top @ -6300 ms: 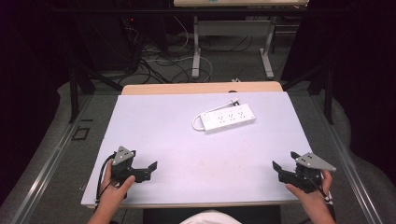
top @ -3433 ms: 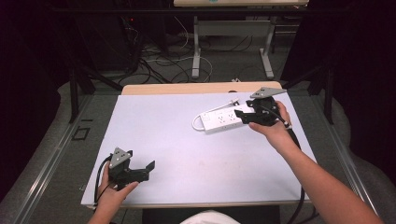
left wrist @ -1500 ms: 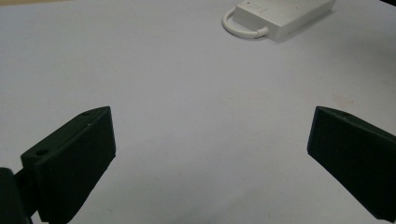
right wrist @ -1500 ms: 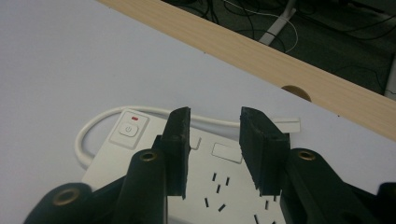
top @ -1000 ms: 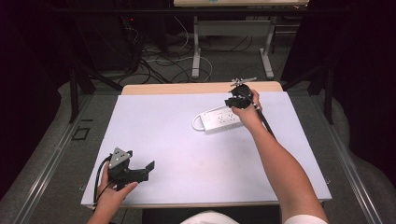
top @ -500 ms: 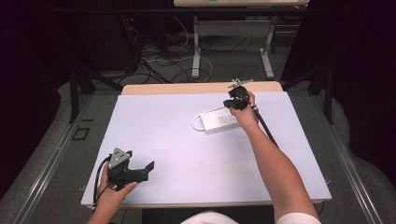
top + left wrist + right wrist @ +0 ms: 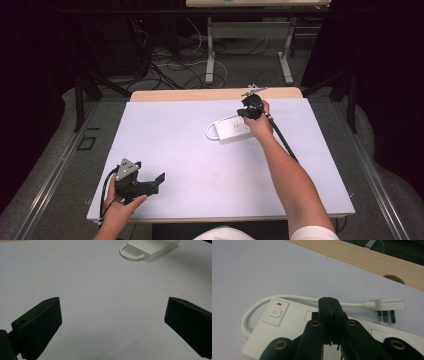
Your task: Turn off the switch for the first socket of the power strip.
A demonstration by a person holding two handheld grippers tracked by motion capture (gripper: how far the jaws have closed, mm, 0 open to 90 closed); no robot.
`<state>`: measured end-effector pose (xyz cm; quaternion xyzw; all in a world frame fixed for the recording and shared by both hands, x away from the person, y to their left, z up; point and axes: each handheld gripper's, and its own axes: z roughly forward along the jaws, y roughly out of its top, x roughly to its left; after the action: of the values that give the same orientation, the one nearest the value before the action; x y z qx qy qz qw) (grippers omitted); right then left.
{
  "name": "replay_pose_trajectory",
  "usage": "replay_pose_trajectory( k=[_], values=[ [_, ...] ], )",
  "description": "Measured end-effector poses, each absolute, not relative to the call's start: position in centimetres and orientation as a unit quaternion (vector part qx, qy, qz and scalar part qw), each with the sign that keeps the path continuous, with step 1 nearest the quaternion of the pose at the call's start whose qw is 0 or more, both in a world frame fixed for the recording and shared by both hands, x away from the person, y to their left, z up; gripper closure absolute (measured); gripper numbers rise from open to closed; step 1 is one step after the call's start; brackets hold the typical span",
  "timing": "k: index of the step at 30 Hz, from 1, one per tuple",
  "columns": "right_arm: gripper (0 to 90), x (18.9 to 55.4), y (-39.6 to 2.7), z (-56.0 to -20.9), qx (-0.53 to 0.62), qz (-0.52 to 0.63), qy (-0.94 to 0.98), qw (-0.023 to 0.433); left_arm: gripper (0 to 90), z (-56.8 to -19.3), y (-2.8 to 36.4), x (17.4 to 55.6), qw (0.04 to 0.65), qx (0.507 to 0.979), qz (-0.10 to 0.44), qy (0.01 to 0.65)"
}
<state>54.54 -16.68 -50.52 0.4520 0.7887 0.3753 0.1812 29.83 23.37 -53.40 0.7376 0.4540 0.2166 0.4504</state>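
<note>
A white power strip [image 7: 231, 129] lies flat on the white table [image 7: 200, 165], toward the far right. It has a short looped cord [image 7: 249, 312], a power button [image 7: 275, 312] and a plug [image 7: 387, 305] lying behind it. My right gripper [image 7: 248, 111] points down over the strip's right part. Its jaws have just been closing and now stand shut [image 7: 331, 305] with nothing between them, just above the strip's top face. My left gripper [image 7: 159, 179] rests near the front left edge, open and empty [image 7: 112, 322], far from the strip [image 7: 152, 247].
A wooden strip [image 7: 200, 94] with a cable hole [image 7: 393, 278] runs along the table's far edge. Beyond it are desk legs and floor cables. The right forearm crosses the table's right half.
The right hand reached from the near right corner to the power strip, then sank a little onto it while its jaws came together. The left hand stayed put.
</note>
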Motion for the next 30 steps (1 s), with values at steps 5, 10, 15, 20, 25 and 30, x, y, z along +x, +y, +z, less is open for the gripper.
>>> replay_pose_trajectory(
  k=[5, 10, 15, 20, 25, 30],
  values=[
    [90.0, 54.7, -16.6, -50.9, 0.454, 0.372, 0.789, 0.18, 1.0, -53.4, 23.3, 29.8, 0.451, 0.736, 0.214, 0.457],
    [90.0, 54.9, -16.5, -51.4, 0.453, 0.37, 0.791, 0.18, 1.0, -53.4, 23.4, 29.8, 0.452, 0.736, 0.213, 0.458],
    [90.0, 55.0, -16.3, -51.7, 0.458, 0.364, 0.793, 0.171, 1.0, -53.4, 23.4, 29.8, 0.453, 0.735, 0.213, 0.458],
    [90.0, 55.2, -16.2, -52.2, 0.458, 0.364, 0.793, 0.173, 1.0, -53.4, 23.4, 29.8, 0.451, 0.737, 0.216, 0.455],
    [90.0, 55.3, -16.1, -52.5, 0.461, 0.363, 0.792, 0.168, 1.0, -53.4, 23.4, 29.8, 0.453, 0.735, 0.213, 0.458],
    [90.0, 55.5, -16.1, -52.8, 0.458, 0.365, 0.793, 0.169, 1.0, -53.4, 23.5, 29.8, 0.453, 0.735, 0.212, 0.458]
  ],
)
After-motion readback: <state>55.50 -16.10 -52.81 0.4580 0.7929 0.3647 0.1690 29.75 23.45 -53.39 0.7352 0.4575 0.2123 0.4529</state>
